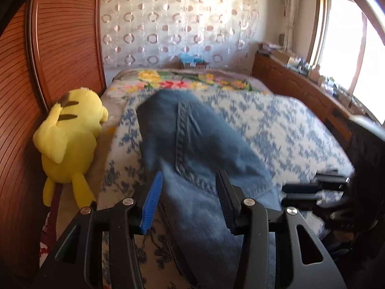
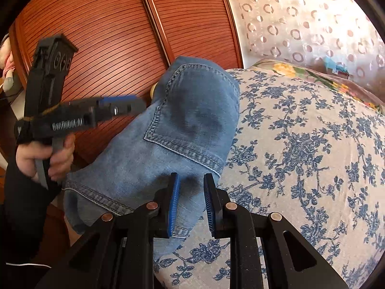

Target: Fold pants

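The bed [image 2: 312, 144] has a blue flower cover, and the jeans [image 2: 187, 125] lie on it near its edge by the brown wardrobe [image 2: 108, 24]. The jeans look folded over into a short, thick bundle already, so most of the job seems done. Maybe one more fold or a pat is left. The left gripper [image 1: 190, 187] has its jaws spread over the cloth, holding nothing. The right gripper [image 2: 191, 192] has its jaws a little apart, pinching nothing

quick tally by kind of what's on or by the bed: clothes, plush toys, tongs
jeans: 1
yellow plush: 1
tongs: 2, left tongs and right tongs
total: 4
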{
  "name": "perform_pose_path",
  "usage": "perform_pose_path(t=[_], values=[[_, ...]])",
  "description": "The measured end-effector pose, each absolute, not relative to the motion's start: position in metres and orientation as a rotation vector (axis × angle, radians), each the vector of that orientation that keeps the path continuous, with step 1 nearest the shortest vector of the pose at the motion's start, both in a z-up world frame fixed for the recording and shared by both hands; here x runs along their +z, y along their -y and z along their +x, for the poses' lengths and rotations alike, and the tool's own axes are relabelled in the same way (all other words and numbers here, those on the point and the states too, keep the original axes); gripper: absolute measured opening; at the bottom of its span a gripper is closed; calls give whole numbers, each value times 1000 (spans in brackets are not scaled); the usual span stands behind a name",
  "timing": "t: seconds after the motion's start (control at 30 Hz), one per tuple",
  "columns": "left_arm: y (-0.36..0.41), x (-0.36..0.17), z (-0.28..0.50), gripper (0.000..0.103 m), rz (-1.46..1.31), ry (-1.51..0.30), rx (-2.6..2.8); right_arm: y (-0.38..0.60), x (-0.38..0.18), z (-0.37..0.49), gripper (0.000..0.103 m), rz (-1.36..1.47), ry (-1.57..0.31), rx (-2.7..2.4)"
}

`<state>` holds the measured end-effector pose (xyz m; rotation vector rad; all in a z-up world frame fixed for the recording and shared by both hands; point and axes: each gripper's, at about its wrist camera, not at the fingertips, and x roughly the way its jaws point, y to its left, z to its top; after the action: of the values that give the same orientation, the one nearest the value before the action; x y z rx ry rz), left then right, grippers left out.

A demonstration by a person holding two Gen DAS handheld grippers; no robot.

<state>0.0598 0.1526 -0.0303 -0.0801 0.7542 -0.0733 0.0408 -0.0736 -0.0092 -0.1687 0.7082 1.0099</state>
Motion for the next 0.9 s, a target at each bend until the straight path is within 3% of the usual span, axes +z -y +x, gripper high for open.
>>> perform_pose_path(t=[0.07,0.6,0.7,0.9], values=[[-149,-39,59,47,-62,-777,-68,74,-8,41,34,-167,-707,1004],[-159,-75,59,47,-126,-807,-82,27,20,89,35,-253,-655,994],[-161,-69,59,47,-122,-799,-70,12,22,99,25,-254,-639,1004],[-170,-38,65,47,-121,-709,-89,-16,12,122,23,-258,-673,1018]])
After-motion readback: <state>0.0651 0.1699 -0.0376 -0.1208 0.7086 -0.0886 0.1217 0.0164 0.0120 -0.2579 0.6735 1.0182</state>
